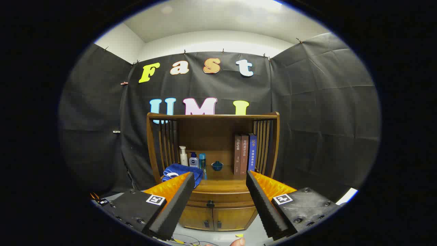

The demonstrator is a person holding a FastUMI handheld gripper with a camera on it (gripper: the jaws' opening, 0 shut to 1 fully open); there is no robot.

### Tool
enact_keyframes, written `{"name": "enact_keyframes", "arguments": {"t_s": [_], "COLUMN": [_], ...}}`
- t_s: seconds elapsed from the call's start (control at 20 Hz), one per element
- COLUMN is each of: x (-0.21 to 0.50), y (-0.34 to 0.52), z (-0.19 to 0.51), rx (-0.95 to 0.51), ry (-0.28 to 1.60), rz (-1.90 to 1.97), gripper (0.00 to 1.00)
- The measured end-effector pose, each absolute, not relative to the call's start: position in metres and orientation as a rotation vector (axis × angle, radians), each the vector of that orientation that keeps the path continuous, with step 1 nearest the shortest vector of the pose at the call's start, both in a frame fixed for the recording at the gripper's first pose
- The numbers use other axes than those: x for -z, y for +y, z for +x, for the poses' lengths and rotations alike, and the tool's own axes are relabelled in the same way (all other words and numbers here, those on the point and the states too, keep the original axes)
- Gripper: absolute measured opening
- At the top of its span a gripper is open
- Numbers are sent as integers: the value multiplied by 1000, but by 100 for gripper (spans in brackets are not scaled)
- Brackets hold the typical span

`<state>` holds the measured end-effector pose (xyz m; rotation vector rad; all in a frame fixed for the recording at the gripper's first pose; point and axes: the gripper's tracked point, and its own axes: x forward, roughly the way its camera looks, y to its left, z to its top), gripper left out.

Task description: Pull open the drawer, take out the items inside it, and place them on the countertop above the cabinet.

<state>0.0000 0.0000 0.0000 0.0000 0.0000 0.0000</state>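
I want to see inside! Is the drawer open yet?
Shut: the drawer front sits flush with the cabinet, beyond the open gripper.

Wooden cabinet (218, 205) in lower centre of frame, brown, glossy, standing upright on pale floor. Drawer (222, 199) directly beneath countertop, fully shut, front flush with carcass; single dark knob (210, 204) at its centre. Contents of drawer hidden behind closed front. Two small doors below drawer, both closed, each with a dark pull near the middle seam. Countertop (223, 185) above drawer: flat brown wood, bare along its front strip. Gripper (220, 177) well short of cabinet, fingers spread wide apart, holding nothing; drawer front and knob seen in the gap between them.
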Motion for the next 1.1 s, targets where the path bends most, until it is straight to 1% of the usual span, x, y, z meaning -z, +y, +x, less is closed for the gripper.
{"name": "enact_keyframes", "arguments": {"t_s": [0.3, 0.8, 1.1], "x": [10, 7, 30], "y": [22, 13, 12], "z": [0, 6, 27], "rx": [-45, -24, -20], "ry": [20, -5, -19], "rz": [12, 17, 15], "gripper": [99, 99, 99]}}
